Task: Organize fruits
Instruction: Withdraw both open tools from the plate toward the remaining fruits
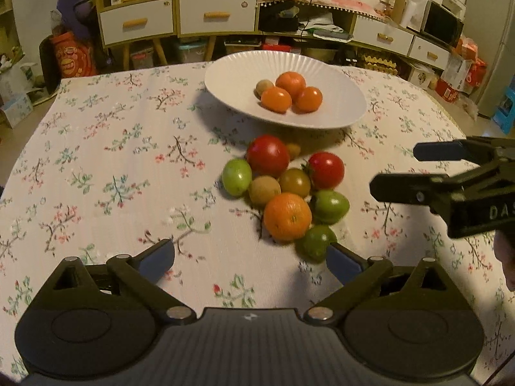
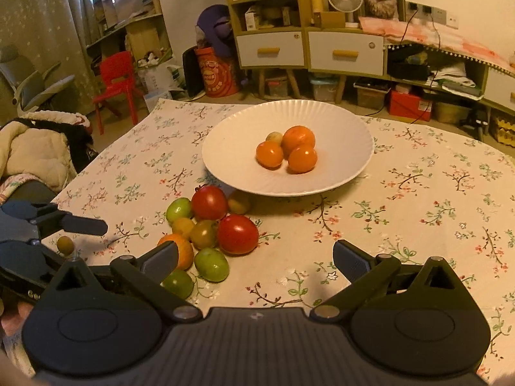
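Observation:
A white plate (image 1: pixel 231 77) (image 2: pixel 347 138) on the floral tablecloth holds three orange fruits (image 1: pixel 290 83) (image 2: pixel 297 136) and a small brown one (image 1: pixel 264 87). In front of it lies a pile: two red tomatoes (image 1: pixel 267 155) (image 2: pixel 237 233), green tomatoes (image 1: pixel 236 176) (image 2: pixel 210 263), an orange (image 1: pixel 287 216) (image 2: pixel 183 249) and small brown fruits (image 1: pixel 264 189). My left gripper (image 1: pixel 251 262) is open and empty just before the pile. My right gripper (image 2: pixel 256 259) is open and empty to the pile's right; it also shows in the left wrist view (image 1: pixel 394 170).
One small brown fruit (image 2: pixel 65 245) lies apart at the left, near the left gripper (image 2: pixel 58 222) as the right wrist view shows it. Cabinets (image 1: pixel 180 16), boxes and a red chair (image 2: pixel 117 80) stand beyond the table's far edge.

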